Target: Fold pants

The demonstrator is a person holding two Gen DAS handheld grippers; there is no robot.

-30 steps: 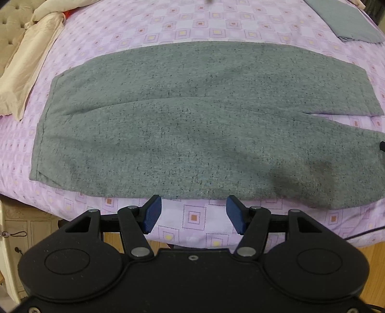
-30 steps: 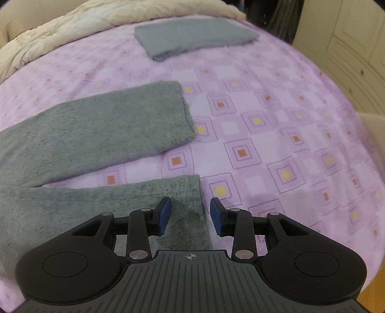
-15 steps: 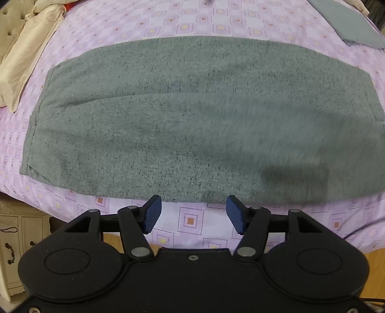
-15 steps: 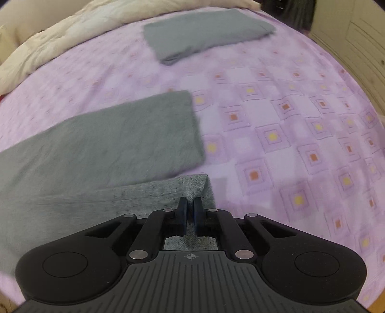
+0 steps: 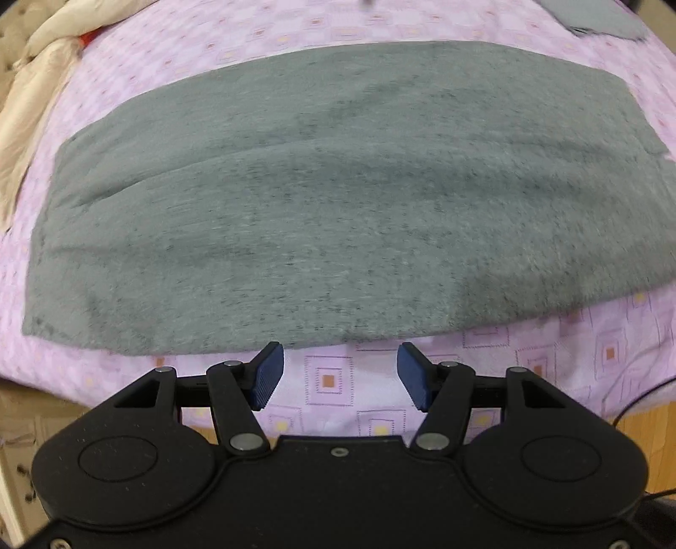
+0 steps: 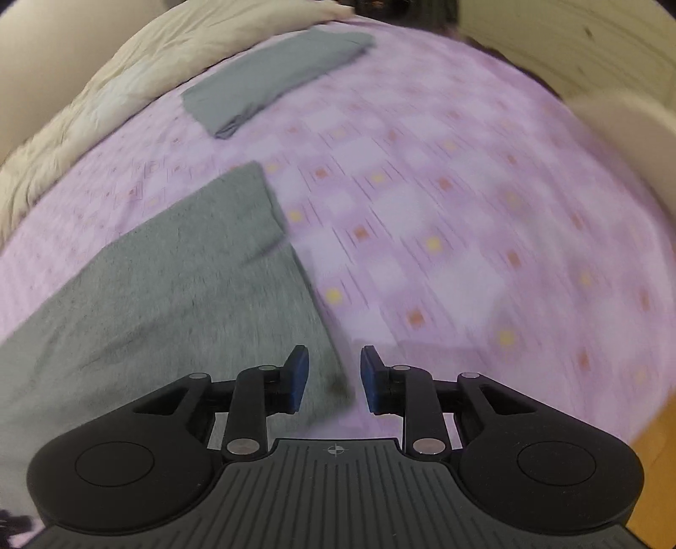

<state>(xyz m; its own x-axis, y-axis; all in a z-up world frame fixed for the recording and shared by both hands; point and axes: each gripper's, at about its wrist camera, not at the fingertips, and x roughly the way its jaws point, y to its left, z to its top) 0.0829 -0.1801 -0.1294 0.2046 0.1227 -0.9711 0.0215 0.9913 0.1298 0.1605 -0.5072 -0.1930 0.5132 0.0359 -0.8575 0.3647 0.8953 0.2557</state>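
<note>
Grey pants [image 5: 338, 190] lie flat across the purple patterned bed, waist at the left, the two legs side by side. My left gripper [image 5: 336, 376] is open and empty, just short of the pants' near edge. In the right wrist view the leg ends [image 6: 190, 287] lie at the left, the near leg partly over the far one. My right gripper [image 6: 333, 380] is open, with the near leg's cuff corner below its left finger [image 6: 298, 376]; it holds nothing.
A folded grey garment [image 6: 274, 80] lies at the far side of the bed, also at the top right of the left wrist view [image 5: 600, 17]. A cream duvet [image 6: 105, 93] is bunched along the far left. A cream pillow [image 5: 29, 105] sits beside the waist. Wooden floor [image 6: 650, 464] shows past the bed edge.
My right gripper shut on the near leg's cuff, carried it towards the far leg, then opened and let it go. The left gripper moved closer to the pants, staying open.
</note>
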